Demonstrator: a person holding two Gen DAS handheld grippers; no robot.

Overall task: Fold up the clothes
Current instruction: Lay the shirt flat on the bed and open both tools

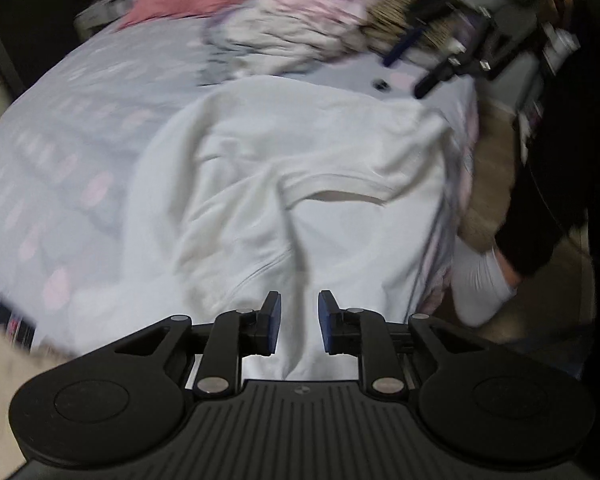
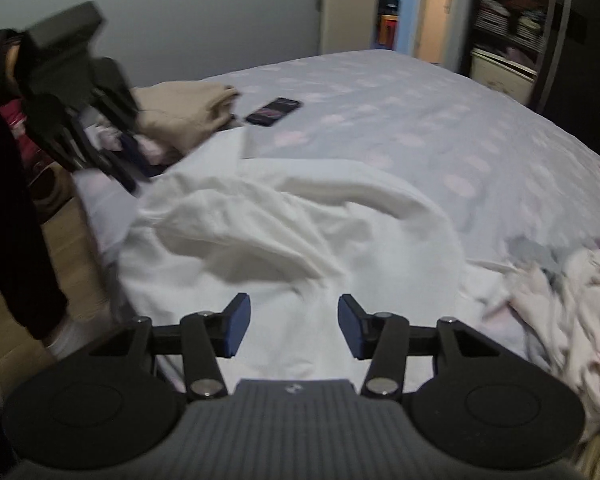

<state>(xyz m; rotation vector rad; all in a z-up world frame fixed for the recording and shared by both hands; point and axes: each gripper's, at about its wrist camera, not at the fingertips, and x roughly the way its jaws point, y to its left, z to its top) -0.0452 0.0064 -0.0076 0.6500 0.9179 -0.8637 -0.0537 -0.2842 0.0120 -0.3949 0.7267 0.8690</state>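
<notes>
I've got the left gripper (image 1: pixel 299 324) low over the white garment (image 1: pixel 300 184), jaws slightly apart, nothing pinched, cloth showing through the gap. My right gripper (image 2: pixel 293 330) sits over the same garment, jaws wide apart and empty. The garment lies rumpled on the bed (image 2: pixel 400 120), at its near edge. Beyond the garment, a folded beige stack (image 2: pixel 180 108) and a dark phone (image 2: pixel 274 111). To the garment's right, a heap of pink and white clothes (image 2: pixel 560 300).
</notes>
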